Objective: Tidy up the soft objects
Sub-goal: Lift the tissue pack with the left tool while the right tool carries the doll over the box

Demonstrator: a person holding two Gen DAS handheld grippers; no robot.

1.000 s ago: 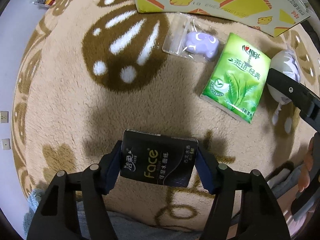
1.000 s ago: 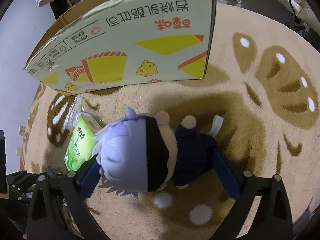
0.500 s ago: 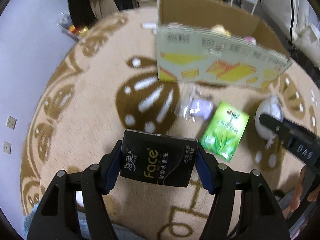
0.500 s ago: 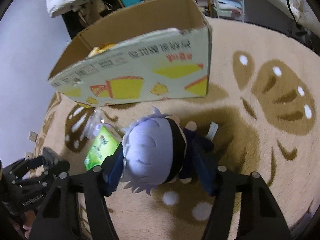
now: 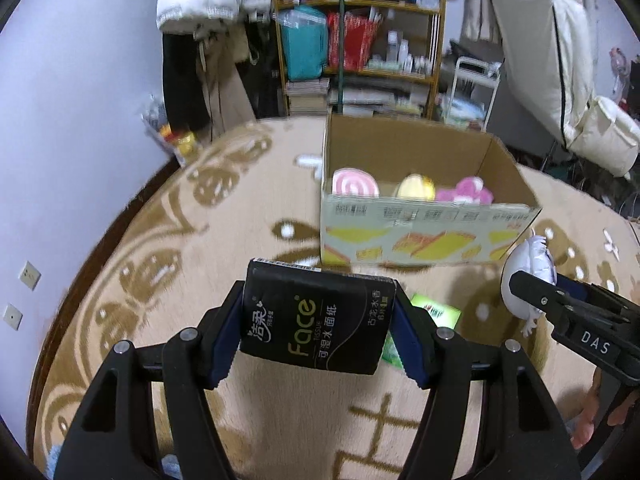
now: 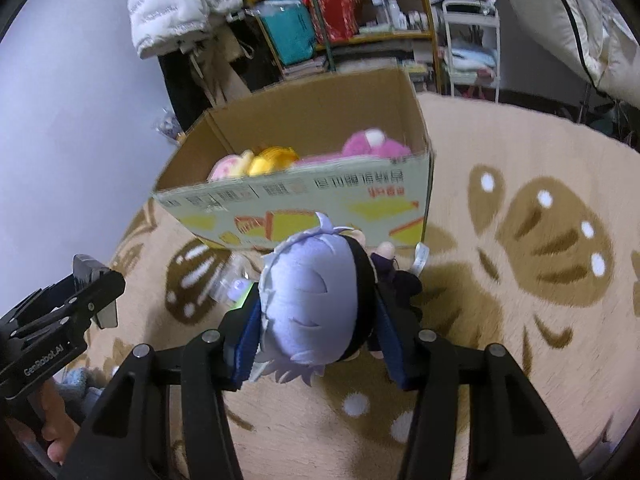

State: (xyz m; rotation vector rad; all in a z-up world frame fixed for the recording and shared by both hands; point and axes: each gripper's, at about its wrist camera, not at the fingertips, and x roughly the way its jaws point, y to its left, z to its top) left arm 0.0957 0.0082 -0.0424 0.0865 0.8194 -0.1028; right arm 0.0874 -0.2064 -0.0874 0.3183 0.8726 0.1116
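My left gripper (image 5: pixel 320 332) is shut on a black tissue pack (image 5: pixel 316 316) and holds it above the rug, short of the open cardboard box (image 5: pixel 424 236). My right gripper (image 6: pixel 316 320) is shut on a plush doll with pale lilac hair (image 6: pixel 312 300), held above the rug in front of the same box (image 6: pixel 304 200). The box holds pink and yellow plush toys (image 5: pixel 412 188). A green tissue pack (image 5: pixel 436 314) lies on the rug, mostly hidden behind the black pack. A small bagged purple toy (image 6: pixel 236 286) lies by the doll.
A round beige rug with brown patterns (image 5: pixel 168 240) covers the floor. Shelves full of bags and bottles (image 5: pixel 356 40) stand behind the box. Hanging jackets (image 6: pixel 176 4) are at the back left. A white trolley (image 6: pixel 472 52) and pale bedding (image 5: pixel 560 60) are at the right.
Both grippers have risen from the rug and tilted up, carrying the tissue pack and the doll. The box interior and the room behind have come into view.
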